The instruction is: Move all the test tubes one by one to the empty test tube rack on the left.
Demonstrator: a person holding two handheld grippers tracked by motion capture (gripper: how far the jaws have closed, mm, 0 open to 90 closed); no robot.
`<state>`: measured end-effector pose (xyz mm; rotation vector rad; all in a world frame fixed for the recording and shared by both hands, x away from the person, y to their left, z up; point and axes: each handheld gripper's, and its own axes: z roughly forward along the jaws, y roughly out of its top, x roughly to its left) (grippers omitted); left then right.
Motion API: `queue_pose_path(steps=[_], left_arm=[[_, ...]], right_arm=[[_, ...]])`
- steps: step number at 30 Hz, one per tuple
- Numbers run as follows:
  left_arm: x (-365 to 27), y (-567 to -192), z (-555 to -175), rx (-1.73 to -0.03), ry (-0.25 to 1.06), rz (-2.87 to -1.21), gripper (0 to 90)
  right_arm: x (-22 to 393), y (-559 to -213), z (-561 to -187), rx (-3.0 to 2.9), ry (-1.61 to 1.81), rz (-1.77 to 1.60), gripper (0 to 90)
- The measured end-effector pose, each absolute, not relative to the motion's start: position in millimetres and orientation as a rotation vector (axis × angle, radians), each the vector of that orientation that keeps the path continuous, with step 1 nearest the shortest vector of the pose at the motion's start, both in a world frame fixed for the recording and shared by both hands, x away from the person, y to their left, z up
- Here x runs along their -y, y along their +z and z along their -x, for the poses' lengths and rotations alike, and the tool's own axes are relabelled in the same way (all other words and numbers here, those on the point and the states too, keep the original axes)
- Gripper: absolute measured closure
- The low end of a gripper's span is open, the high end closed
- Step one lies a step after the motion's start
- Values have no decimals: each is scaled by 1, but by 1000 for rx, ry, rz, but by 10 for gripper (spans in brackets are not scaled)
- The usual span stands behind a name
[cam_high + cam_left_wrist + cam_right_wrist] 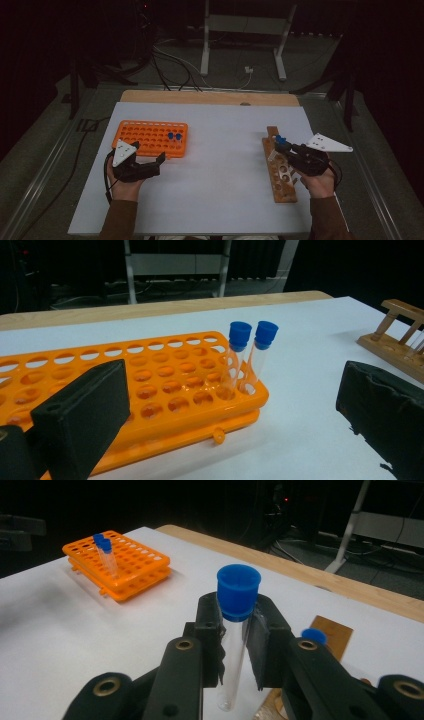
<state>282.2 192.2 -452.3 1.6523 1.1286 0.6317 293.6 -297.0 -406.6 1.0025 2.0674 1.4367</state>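
Note:
My right gripper (235,630) is shut on a clear test tube with a blue cap (236,610), held upright just above the wooden rack (281,172) at the table's right. In the high view that right gripper (284,147) hovers over the rack's far half. Another blue-capped tube (313,636) shows behind my jaws. An orange rack (151,138) at the left holds two blue-capped tubes (248,357) in its near right corner. My left gripper (150,167) rests open in front of that rack, its pads (85,415) wide apart and empty.
The white table surface (220,150) spreads between the two racks. A wooden strip (210,97) runs along the far edge. Beyond it stand a metal frame (245,35) and cables on the floor.

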Motion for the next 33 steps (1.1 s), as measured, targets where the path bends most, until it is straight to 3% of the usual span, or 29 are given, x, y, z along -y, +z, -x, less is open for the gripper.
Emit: queue_pose_path(steps=[13, 33], left_arm=[[-168, -439, -280, -1036, 644, -1676, 14], [-116, -435, -283, -902, 548, -1740, 33]], right_arm=[[268, -412, -301, -2129, 1444, -977, 765], [214, -417, -311, -2221, 1482, -925, 764]])
